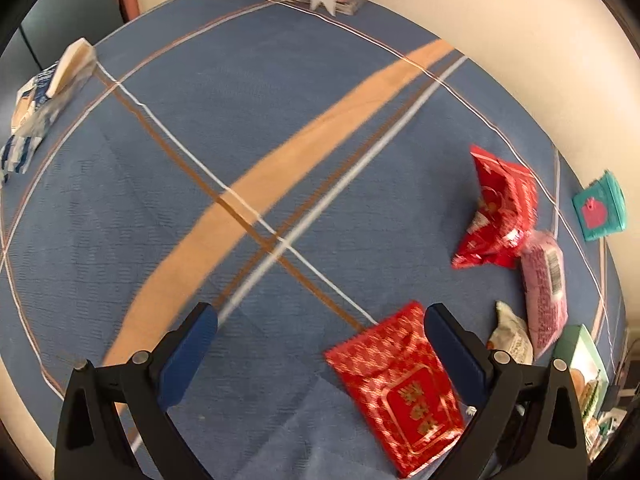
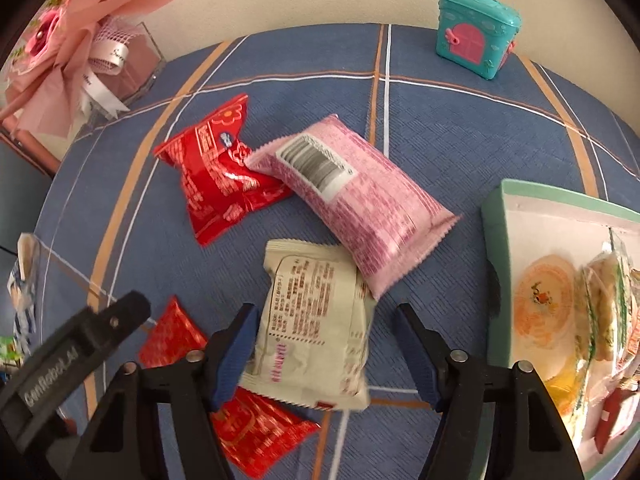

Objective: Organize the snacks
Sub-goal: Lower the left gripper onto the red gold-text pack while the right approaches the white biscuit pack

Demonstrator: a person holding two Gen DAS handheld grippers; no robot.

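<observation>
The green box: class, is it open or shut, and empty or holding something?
Open and part filled: the green box has no lid on, and wrapped snacks lie inside.

Cloth: blue woven tablecloth (image 2: 460,128) w/ orange, brown & white plaid lines
Pkt 1: pink foil snack packet (image 2: 360,200), white barcode patch, dark pink print
Pkt 2: cream snack packet (image 2: 316,320), brown text, pink lettering
Pkt 3: crumpled red snack packet (image 2: 216,176), white print
Pkt 4: flat red packet (image 1: 400,388), gold check pattern, framed gold chars
Box: mint-green cardboard box (image 2: 496,216), white inside
Toy: teal plastic house-shaped case (image 2: 476,32), pink door
Pads: blue ribbed gripper fingers (image 2: 236,356), black frames
</observation>
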